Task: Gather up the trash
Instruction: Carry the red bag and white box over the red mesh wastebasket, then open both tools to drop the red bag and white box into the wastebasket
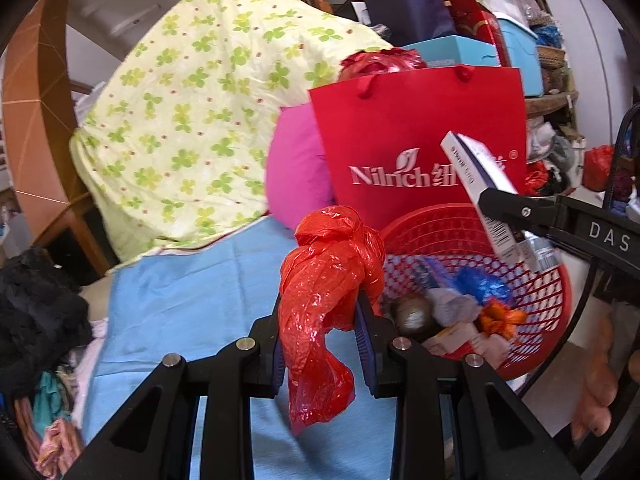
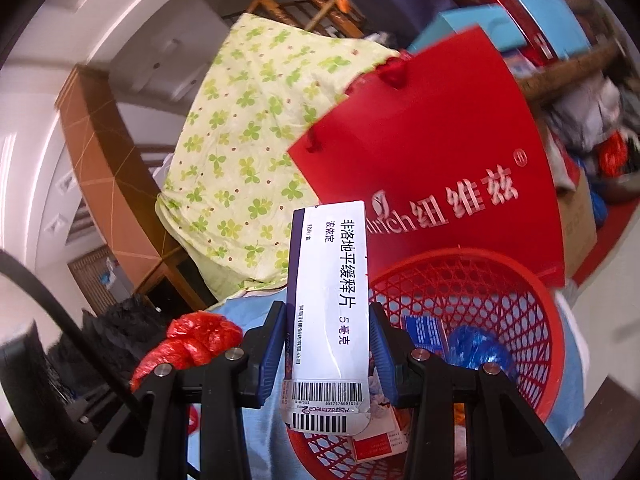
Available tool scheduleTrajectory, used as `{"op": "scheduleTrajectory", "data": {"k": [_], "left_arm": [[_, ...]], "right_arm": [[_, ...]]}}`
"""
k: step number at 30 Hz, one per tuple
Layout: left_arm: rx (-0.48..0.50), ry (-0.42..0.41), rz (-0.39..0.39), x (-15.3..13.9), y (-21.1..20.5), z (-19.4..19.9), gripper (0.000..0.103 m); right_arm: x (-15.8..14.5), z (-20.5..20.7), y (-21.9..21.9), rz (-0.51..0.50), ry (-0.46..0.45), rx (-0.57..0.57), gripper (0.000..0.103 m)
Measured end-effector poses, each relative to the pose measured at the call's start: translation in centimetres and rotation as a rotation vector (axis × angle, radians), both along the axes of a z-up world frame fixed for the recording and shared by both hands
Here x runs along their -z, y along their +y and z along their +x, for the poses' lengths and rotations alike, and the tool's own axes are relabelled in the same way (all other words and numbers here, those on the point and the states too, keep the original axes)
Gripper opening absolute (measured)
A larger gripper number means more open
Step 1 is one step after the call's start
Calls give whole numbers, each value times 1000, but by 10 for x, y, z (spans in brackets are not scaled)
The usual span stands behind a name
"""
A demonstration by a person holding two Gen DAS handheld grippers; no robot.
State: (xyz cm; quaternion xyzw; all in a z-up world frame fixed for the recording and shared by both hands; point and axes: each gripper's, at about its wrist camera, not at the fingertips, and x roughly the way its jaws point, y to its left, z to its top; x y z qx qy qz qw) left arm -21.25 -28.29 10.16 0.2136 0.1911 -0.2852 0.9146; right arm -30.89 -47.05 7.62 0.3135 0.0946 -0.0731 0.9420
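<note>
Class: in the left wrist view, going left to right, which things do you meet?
Black cloth → clover-print sheet → red plastic bag held by the left gripper → red basket → right gripper holding the medicine box.

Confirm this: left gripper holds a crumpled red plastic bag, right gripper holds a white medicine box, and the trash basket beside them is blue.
One thing is wrong: the basket is red, not blue, as the right wrist view shows. The rest stands: the left gripper holds the crumpled red plastic bag, and the right gripper holds the white medicine box.
</note>
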Motion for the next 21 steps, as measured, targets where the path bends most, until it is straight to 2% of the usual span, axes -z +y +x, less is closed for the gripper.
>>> {"op": "scheduleTrajectory", "data": {"k": [6, 10, 11, 12, 13, 14, 18, 21], "left_arm": [[98, 98, -44, 0, -26, 18, 34], [177, 155, -77, 3, -48, 32, 35], [196, 174, -83, 5, -54, 34, 44], [210, 188, -87, 6, -58, 36, 61], [229, 208, -94, 8, -62, 38, 70], [232, 215, -89, 9, -64, 39, 76], [211, 223, -76, 13, -58, 35, 76], [177, 225, -60, 11, -40, 29, 76]], "right_arm": [[13, -4, -26, 138, -10, 16, 44], [22, 0, -40, 208, 14, 41, 49], [23, 1, -42, 224, 21, 48, 55], [26, 1, -46, 245, 24, 60, 60], [27, 1, -49, 262, 23, 76, 68], [28, 0, -53, 276, 18, 87, 71], [32, -5, -60, 304, 8, 103, 71], [27, -7, -55, 255, 5, 110, 70]]}}
